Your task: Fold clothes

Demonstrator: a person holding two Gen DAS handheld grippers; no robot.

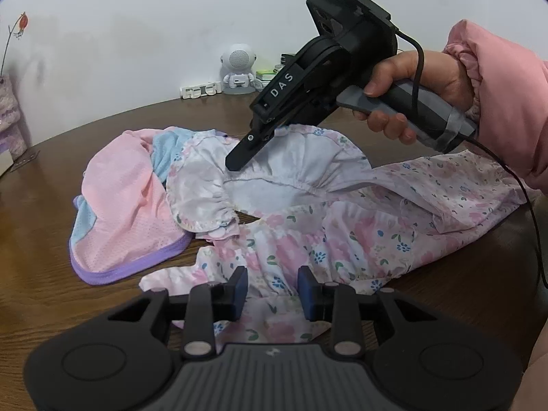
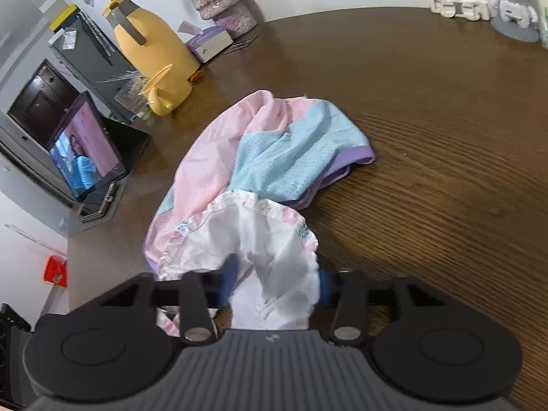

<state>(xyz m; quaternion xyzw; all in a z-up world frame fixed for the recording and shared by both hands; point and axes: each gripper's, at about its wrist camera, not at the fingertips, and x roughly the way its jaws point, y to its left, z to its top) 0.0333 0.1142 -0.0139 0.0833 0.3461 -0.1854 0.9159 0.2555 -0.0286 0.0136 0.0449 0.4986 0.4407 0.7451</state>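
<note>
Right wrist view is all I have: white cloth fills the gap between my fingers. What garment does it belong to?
Observer: The right gripper is on the white inner side of a floral dress, which runs back toward the hand holding that gripper.
Operator: Where is the left gripper?
Observer: The left gripper is at the dress's near edge with floral cloth between its pads. I cannot tell whether they pinch it.
Operator: How does the dress lie?
Observer: Bunched and creased on the table, not spread flat.
</note>
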